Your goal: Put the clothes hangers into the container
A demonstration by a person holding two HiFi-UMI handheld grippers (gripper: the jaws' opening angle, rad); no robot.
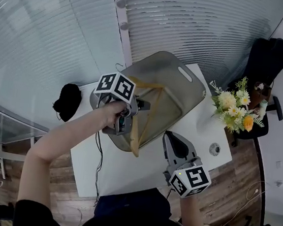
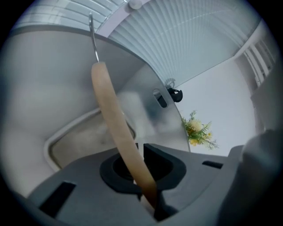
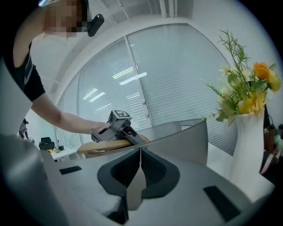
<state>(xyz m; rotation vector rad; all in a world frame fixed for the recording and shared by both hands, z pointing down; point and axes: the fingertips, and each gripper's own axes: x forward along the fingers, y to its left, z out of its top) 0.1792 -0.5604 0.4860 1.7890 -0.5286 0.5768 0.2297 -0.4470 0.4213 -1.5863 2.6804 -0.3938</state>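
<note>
Our left gripper (image 1: 143,105) clamps the hanger (image 1: 135,137) across the near rim of the bin (image 1: 185,97); our right gripper (image 1: 171,138), closed and empty, hovers above open counter (image 1: 123,177) alongside.

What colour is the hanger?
Light tan, like pale wood. The hanger shows best in the left gripper view.

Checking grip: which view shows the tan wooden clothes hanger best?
Left gripper view: the tan wooden clothes hanger rises to its metal hook from the closed jaws of the left gripper. Head view shows it over the grey plastic container, partly hidden. Right gripper view shows it small, side-on.
</note>
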